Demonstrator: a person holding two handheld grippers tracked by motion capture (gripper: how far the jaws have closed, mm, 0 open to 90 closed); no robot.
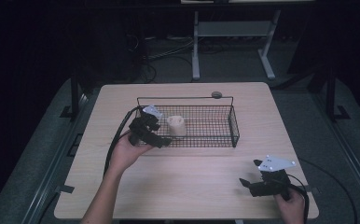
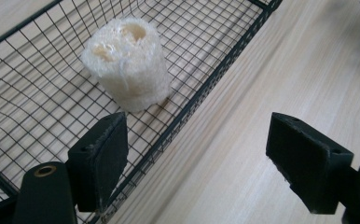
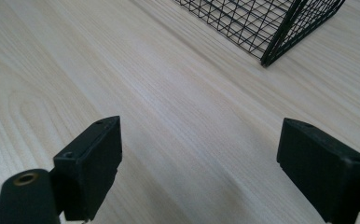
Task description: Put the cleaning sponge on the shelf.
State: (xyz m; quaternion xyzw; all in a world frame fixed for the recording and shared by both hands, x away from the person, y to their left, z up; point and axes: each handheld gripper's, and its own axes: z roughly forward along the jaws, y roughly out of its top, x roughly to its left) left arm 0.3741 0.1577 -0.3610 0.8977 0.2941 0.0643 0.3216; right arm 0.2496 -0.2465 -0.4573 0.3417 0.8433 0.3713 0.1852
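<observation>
Standing upright in the black wire basket (image 1: 215, 99), a pale loofah piece (image 1: 176, 125) sits toward its left side. The left gripper (image 2: 197, 154) hangs over the basket's near left edge, jaws wide apart, holding nothing. The right gripper (image 3: 199, 168) waits near the table's (image 1: 192, 186) near right corner, jaws apart too.

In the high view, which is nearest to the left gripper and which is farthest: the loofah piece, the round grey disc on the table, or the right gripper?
1. Loofah piece: in the wire basket, just right of the left gripper.
2. Round grey disc: behind the basket's far rim.
3. Right gripper: at the table's near right corner.
</observation>
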